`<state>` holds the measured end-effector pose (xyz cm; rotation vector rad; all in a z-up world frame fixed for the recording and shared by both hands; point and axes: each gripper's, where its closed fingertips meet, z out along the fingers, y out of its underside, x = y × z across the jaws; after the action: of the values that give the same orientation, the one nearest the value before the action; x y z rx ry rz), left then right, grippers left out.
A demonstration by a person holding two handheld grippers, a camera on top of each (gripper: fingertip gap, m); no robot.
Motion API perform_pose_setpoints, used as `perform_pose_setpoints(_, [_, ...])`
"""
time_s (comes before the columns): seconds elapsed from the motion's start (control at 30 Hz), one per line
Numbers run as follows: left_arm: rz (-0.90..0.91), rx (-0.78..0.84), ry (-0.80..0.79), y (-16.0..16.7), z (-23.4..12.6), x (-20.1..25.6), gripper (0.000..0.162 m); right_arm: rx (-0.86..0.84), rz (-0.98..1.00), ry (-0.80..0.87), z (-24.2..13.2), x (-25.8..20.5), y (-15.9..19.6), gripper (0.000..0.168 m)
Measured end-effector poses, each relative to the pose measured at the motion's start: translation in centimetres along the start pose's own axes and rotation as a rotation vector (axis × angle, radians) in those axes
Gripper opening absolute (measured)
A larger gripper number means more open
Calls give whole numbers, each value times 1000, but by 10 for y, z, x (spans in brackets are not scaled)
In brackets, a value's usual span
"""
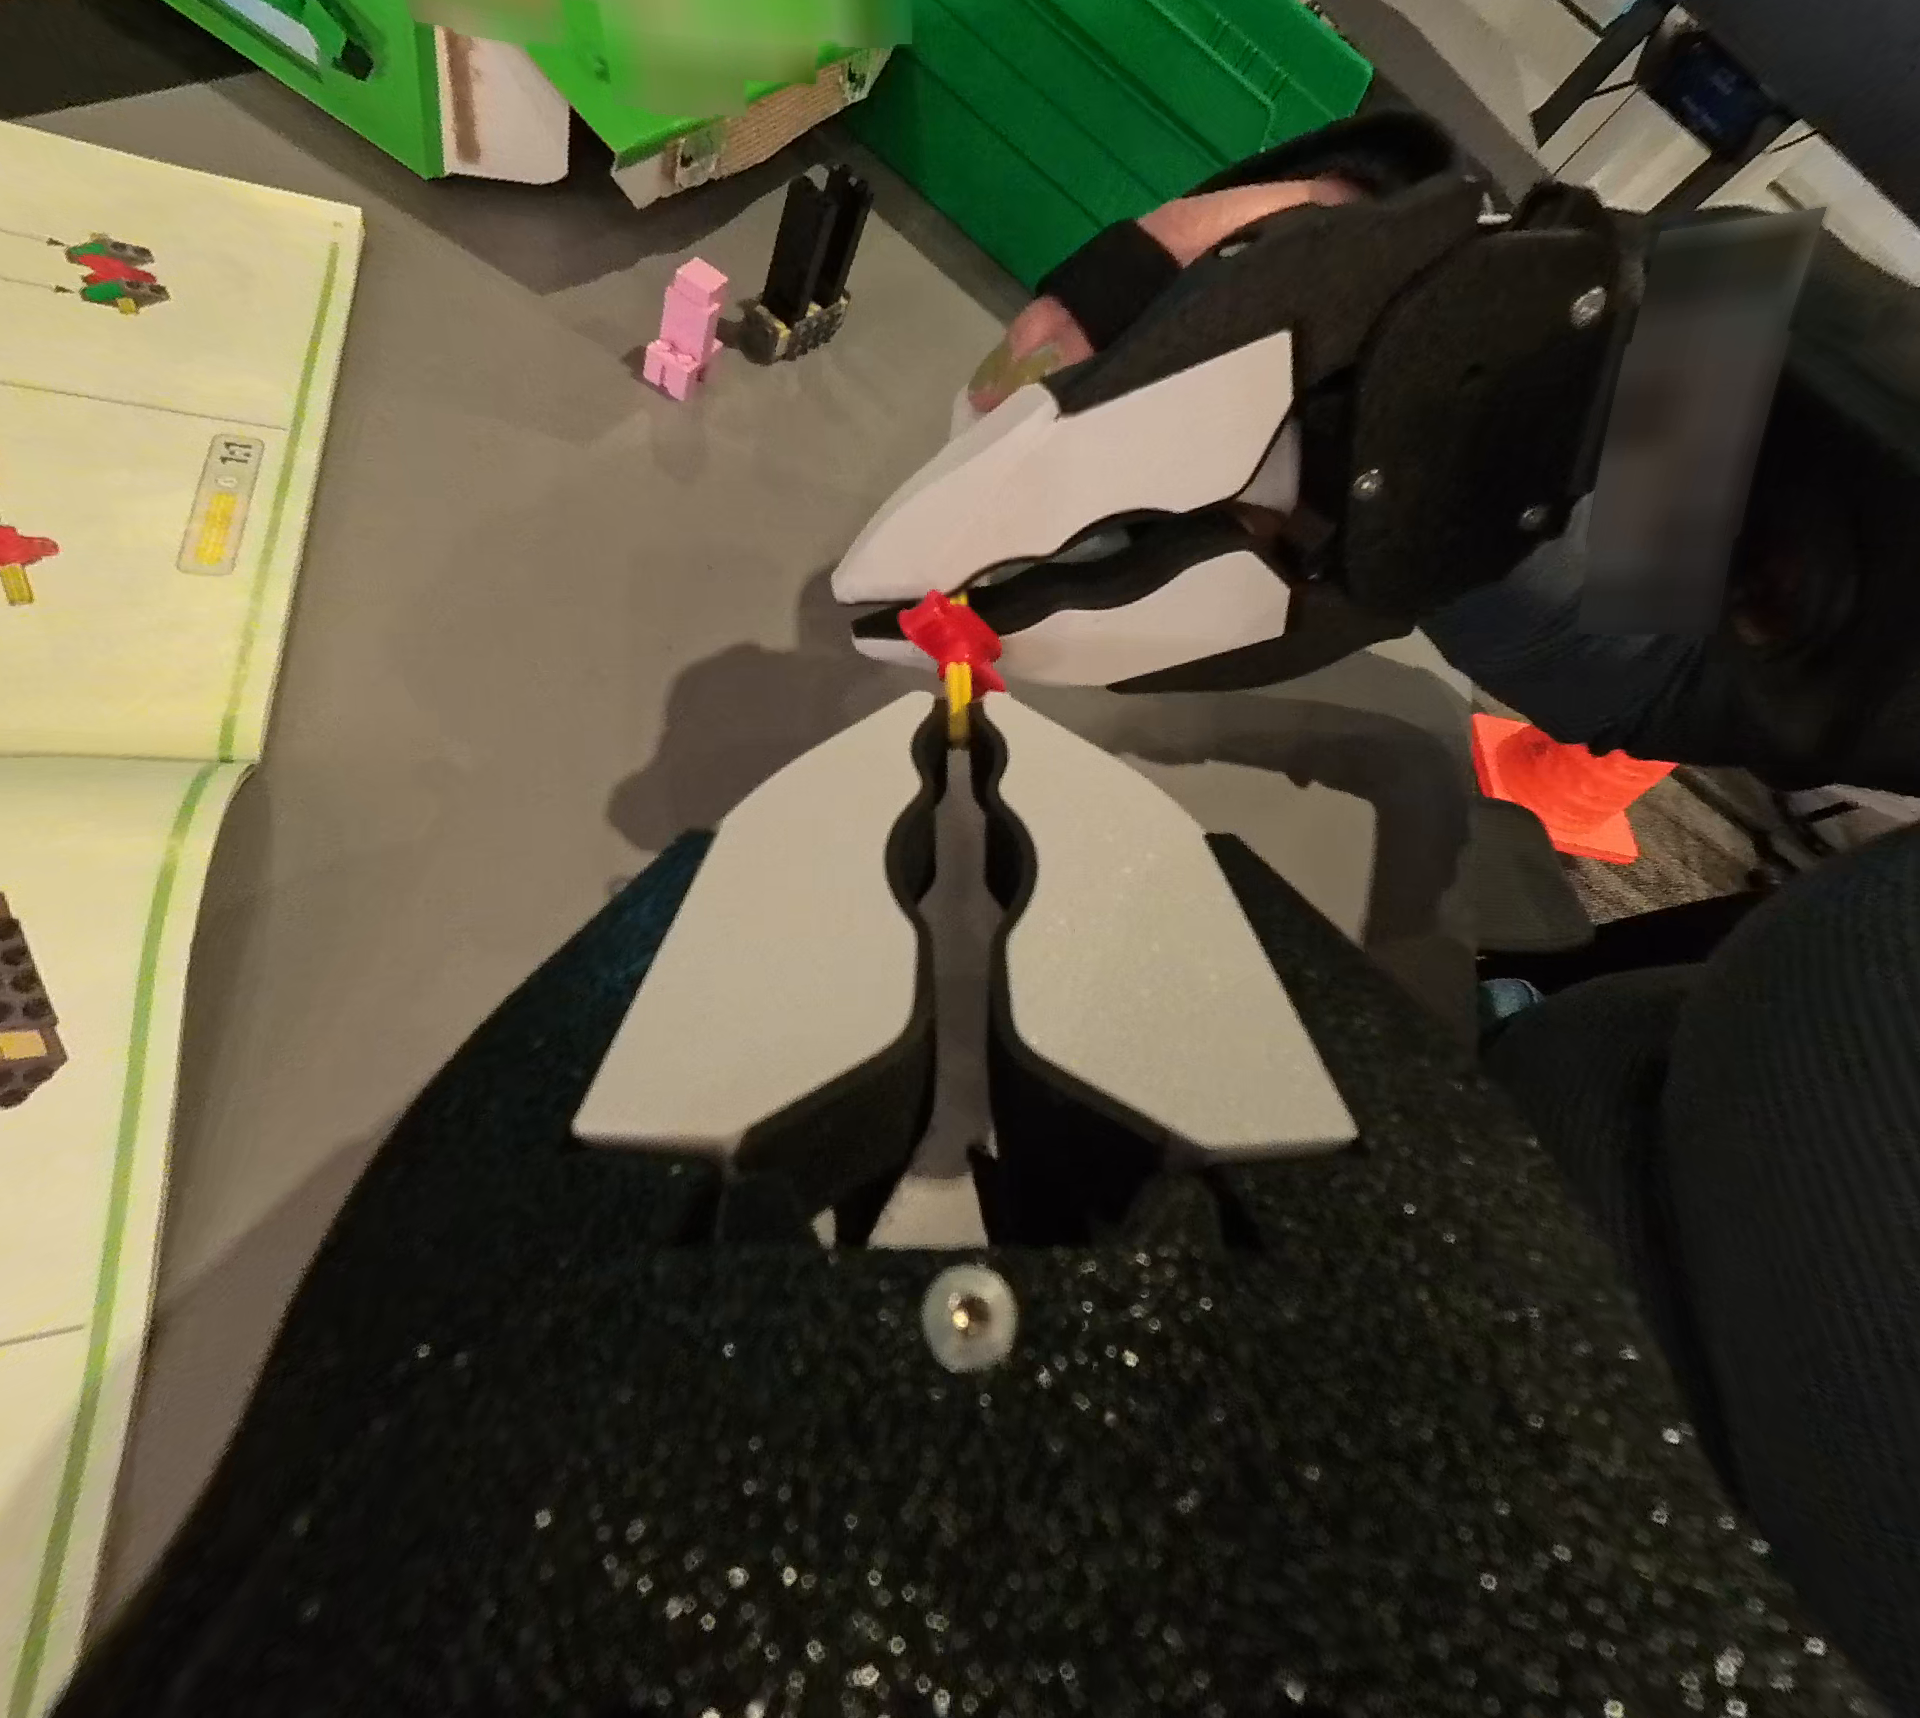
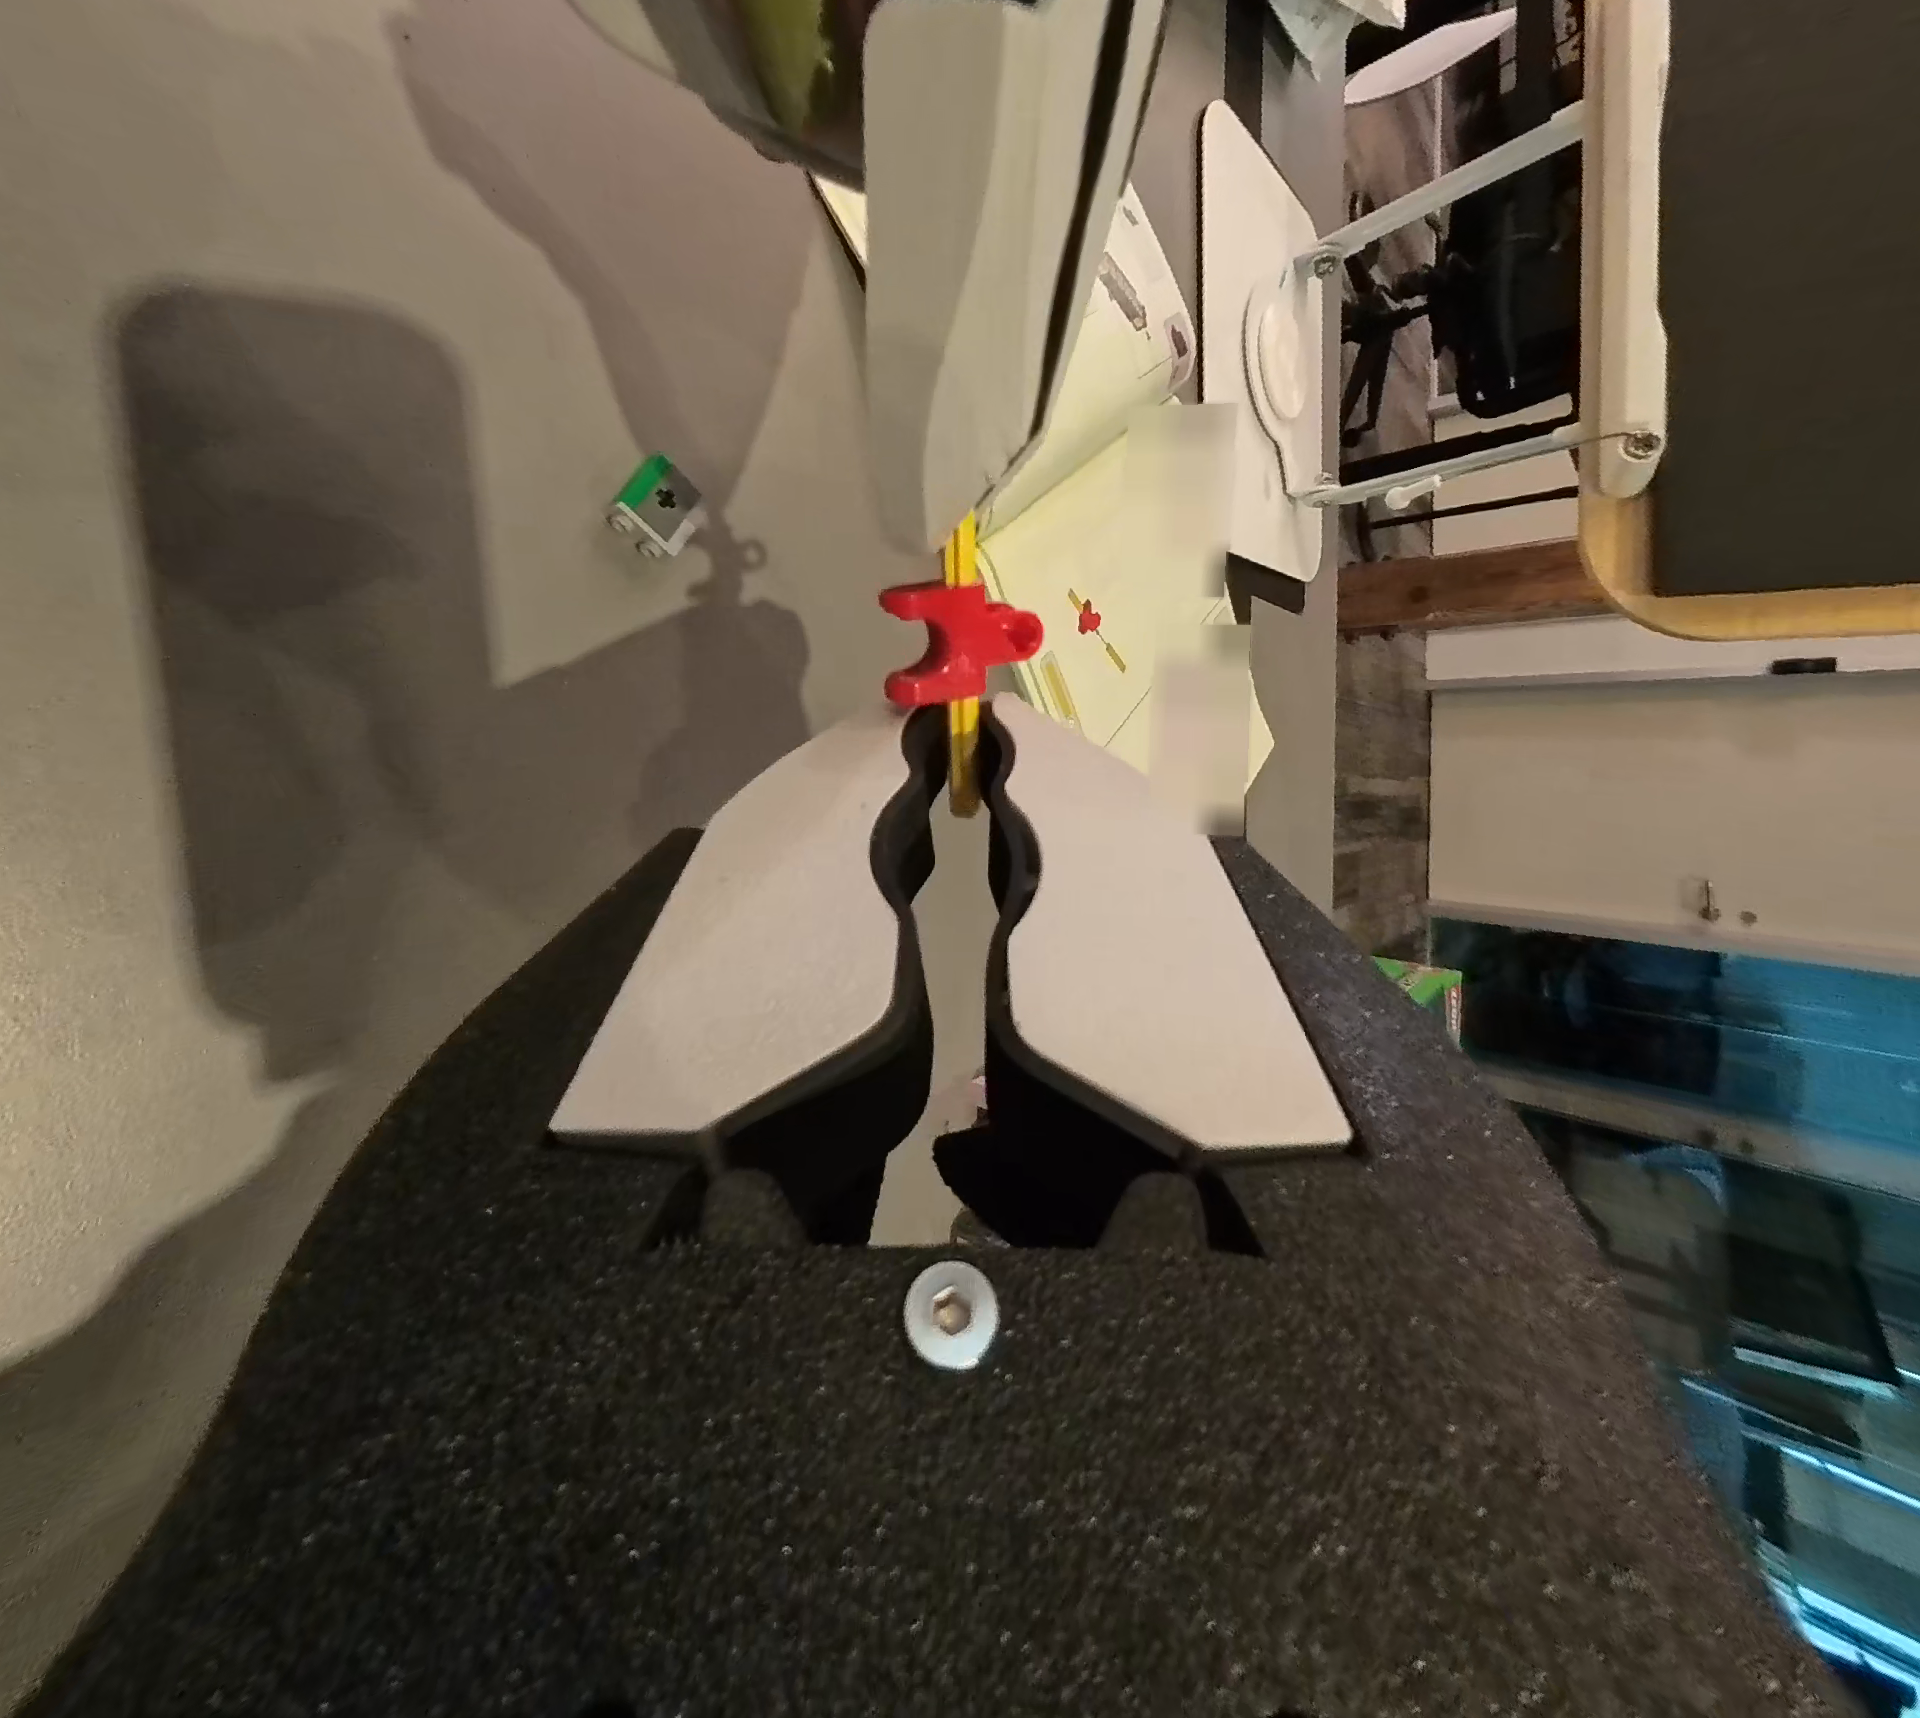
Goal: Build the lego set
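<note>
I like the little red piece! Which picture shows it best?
The right wrist view: the red piece is side-on and sharp, threaded on the yellow axle between both grippers' tips. The left wrist view shows it smaller, partly tucked against the right gripper.

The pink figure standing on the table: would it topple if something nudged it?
Probably. The pink figure stands upright on a narrow base on the grey table, so a sideways nudge likely tips it. It looks like small plastic, so presumably light and stiff, and may slide.
</note>
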<state>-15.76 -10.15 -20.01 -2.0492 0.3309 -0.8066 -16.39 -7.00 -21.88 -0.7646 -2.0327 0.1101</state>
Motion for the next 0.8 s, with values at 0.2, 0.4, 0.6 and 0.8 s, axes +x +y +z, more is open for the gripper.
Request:
perform_pose_setpoints(0.2, [-4, -2, 4, 1, 0, 0, 3, -8, -22, 0, 0, 0, 1, 3])
perform_pose_setpoints(0.4, [-10, 6, 14, 2, 1, -2, 4, -18, -17, 5, 2, -1, 2, 3])
perform_pose_setpoints(0.6, [-3, 41, -46, 2, -10, -13, 22, 0, 18, 18, 5, 4, 6, 3])
perform_pose_setpoints(0.8, [-2, 136, -137, -1, -39, -28, 29, 78, 134, 65, 23, 3, 10, 3])
